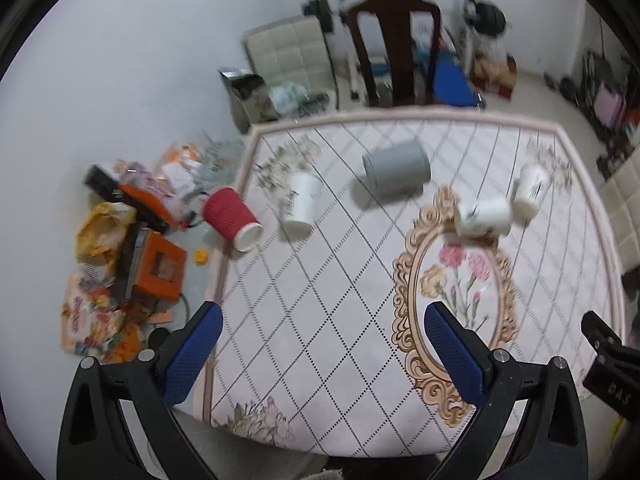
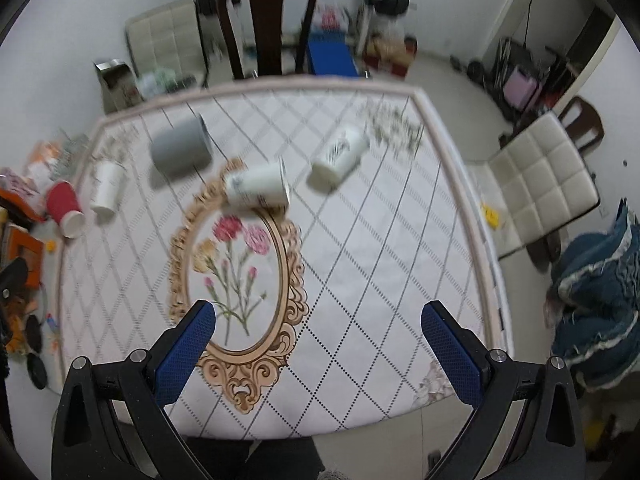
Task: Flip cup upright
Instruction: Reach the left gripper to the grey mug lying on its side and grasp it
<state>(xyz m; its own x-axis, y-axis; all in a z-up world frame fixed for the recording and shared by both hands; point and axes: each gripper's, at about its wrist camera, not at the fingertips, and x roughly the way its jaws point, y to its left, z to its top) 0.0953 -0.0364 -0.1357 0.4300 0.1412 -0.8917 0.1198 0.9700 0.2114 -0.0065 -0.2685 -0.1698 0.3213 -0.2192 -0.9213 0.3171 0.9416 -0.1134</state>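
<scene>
Here we hover over the near end of the table, our left gripper (image 1: 322, 322) with its blue pads spread wide and holding nothing, our right gripper (image 2: 318, 320) just the same, jaws apart and bare. Below us lies the tablecloth (image 2: 360, 280), and we take its gold oval flower frame (image 2: 236, 280) as our marker. Right at the far rim of that frame a white printed paper cup (image 2: 256, 188) lies on its side, mouth turned to our right; that looks like our likeliest pick. Beyond the frame and to the right, a second white paper cup (image 2: 338, 158) is tipped over too. Beyond the frame and to the left rests a grey cup (image 2: 180, 150), on its side, broader and seemingly sturdier than the rest. Farther left of the frame a third white paper cup (image 1: 300, 202) lies tipped, and at the table's left edge a red ribbed paper cup (image 1: 232, 220) does the same. We judge these paper cups very light, thin-walled and easy to crush, and prone to roll, so we would close gently across the mid-body, pads on opposite sides of the wall, not on the soft rim, then swing it onto its base.
</scene>
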